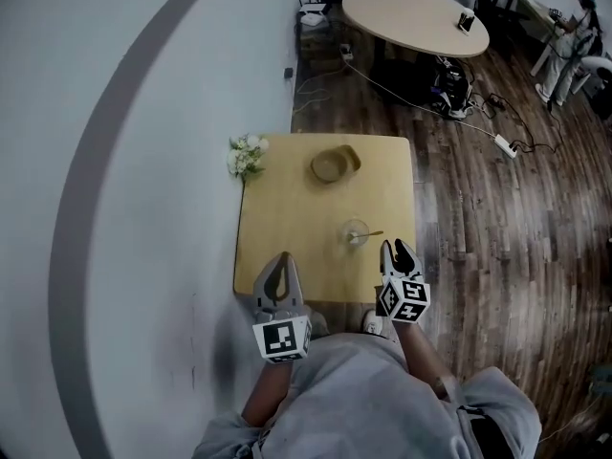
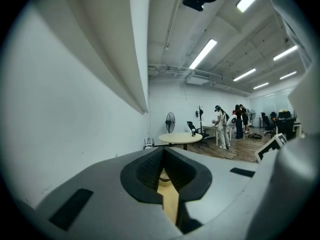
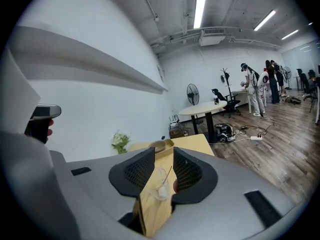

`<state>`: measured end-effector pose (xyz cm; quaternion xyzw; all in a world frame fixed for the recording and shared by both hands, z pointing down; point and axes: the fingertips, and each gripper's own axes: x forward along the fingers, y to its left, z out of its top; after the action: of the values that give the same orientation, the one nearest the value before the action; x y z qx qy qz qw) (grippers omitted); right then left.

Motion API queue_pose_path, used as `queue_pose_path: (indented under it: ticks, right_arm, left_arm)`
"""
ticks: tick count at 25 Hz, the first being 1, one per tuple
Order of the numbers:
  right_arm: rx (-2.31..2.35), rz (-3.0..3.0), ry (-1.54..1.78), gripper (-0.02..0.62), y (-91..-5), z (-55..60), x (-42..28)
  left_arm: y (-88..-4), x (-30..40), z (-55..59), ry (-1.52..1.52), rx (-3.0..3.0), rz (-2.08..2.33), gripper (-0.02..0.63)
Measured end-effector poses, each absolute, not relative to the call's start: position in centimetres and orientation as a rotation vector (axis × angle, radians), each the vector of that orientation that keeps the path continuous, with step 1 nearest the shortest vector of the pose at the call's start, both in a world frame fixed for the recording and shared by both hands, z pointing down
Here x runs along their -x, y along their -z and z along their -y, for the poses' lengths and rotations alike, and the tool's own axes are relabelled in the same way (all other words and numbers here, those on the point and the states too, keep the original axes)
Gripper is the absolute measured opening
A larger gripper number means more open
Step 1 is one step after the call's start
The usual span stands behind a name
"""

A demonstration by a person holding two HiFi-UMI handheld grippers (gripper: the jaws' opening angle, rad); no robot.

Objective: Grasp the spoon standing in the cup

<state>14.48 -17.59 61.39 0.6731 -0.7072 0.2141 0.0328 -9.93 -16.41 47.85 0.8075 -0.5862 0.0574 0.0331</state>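
Note:
A clear cup (image 1: 356, 232) stands on the small wooden table (image 1: 287, 228), right of its middle, with a spoon (image 1: 371, 234) in it whose handle leans to the right. My right gripper (image 1: 399, 249) hovers at the table's near right edge, just right of the cup and apart from it. In the right gripper view the cup (image 3: 160, 181) and spoon (image 3: 168, 175) show through the gap between the open jaws of that gripper (image 3: 164, 154). My left gripper (image 1: 280, 259) sits at the near left edge, tips together. In its own view the left gripper (image 2: 163, 151) holds nothing.
A tan bowl (image 1: 334, 165) rests at the table's far side, and white flowers (image 1: 247, 155) at its far left corner against the wall. A round table (image 1: 411, 17), cables and a power strip (image 1: 504, 145) occupy the wooden floor beyond. People stand far off (image 3: 257, 86).

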Motion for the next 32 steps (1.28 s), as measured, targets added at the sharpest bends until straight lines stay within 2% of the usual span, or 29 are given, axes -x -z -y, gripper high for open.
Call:
queue_pose_path:
  ticks: [21, 26, 29, 32]
  right_arm:
    - [-1.938, 2.079, -0.992, 0.098, -70.1, 21.4, -13.8]
    - [-1.916, 2.083, -1.033, 0.068, -71.1, 22.3, -13.2]
    - [-1.926, 2.086, -1.001, 0.011, -70.8, 22.7, -13.1]
    - [-1.927, 2.106, -0.947, 0.005, -69.9, 22.9, -12.8]
  left_arm:
    - [-49.0, 11.5, 17.9, -0.309, -2.366, 1.926, 0.002]
    - [-49.4, 12.6, 17.9, -0.340, -2.322, 1.963, 0.002]
    - [-49.2, 13.0, 17.9, -0.344, -2.312, 1.985, 0.002]
    - [-48.6, 13.1, 17.9, -0.339, -2.312, 1.999, 0.002]
